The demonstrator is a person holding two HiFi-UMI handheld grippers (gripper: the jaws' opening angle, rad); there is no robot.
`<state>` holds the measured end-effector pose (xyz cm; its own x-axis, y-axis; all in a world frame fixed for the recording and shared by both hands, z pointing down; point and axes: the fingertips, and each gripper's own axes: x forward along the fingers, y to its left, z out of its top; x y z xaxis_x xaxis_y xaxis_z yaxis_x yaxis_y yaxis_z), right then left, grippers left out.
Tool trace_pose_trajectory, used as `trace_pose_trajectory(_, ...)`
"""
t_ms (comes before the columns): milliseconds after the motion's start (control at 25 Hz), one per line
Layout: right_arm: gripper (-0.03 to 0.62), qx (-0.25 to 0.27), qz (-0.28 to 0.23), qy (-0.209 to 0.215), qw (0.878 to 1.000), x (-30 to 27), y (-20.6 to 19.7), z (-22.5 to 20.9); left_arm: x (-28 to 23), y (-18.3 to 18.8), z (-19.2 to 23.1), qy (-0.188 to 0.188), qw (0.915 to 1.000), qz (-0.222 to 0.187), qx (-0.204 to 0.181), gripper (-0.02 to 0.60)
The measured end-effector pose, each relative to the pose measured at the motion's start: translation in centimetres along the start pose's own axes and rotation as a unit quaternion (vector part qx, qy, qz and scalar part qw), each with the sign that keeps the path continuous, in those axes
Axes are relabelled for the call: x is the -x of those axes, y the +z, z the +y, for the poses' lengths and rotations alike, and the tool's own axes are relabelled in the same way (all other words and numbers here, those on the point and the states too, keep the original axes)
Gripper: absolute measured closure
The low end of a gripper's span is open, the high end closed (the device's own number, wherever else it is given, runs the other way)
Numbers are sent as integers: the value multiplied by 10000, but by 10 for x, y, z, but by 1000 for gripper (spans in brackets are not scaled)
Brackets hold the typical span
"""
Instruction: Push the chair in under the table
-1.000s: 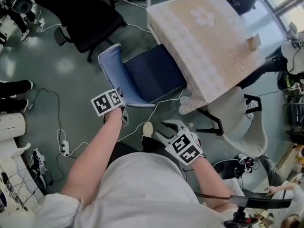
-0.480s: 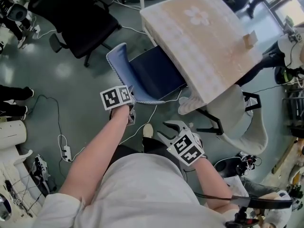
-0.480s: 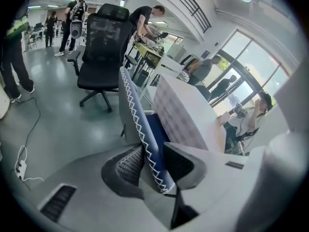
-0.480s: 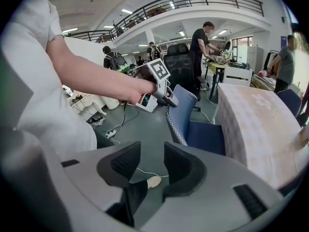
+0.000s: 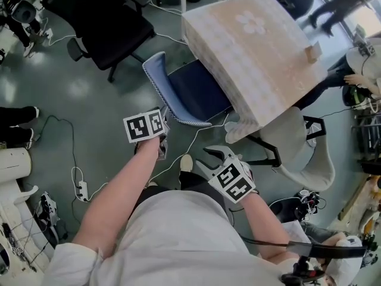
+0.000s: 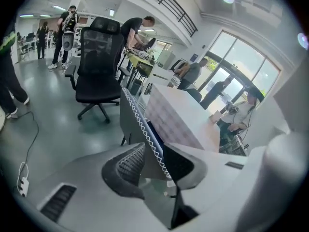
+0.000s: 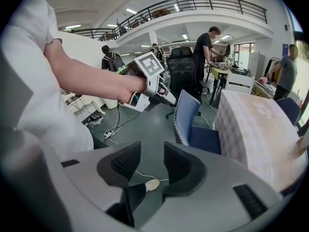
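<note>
The blue chair (image 5: 190, 91) sits further under the table (image 5: 256, 46) than a second ago, its seat now about half covered by the checked cloth with its white flower print. My left gripper (image 6: 148, 162) has just been opening. Its jaws stand apart with the backrest's zigzag-trimmed edge between them, unclamped. My right gripper (image 7: 147, 166) is open and empty over the floor, short of the chair. A black office chair (image 5: 110, 25) stands near behind the backrest. A white cable (image 5: 189, 140) trails across the floor by the seat, and a small wooden block (image 5: 312, 53) rests on the tabletop.
</note>
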<state>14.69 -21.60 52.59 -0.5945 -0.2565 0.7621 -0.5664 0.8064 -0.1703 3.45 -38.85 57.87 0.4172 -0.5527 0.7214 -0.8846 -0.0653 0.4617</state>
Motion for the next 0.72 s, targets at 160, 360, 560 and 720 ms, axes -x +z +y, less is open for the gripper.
trace_pose_trajectory(160,436,82,-83,-94,9999,-4,12,16,38,-4,-1,-177,9985,-142,-506,453)
trace_pose_trajectory(360,467,81,-210,-262,9994,-13,27,48,97,-27,-8,-706,9911,-116,-1123,459)
trace_pose_trajectory(560,549,208,-236,-225,9993,-25,39,93,159,-67,-15,-1240,9740,-62,-1897,514)
trace_pose_trajectory(720,564,373,-160,-61,9992,-35,48,142,206,-113,-6,-1472,9596,229,-2388,568)
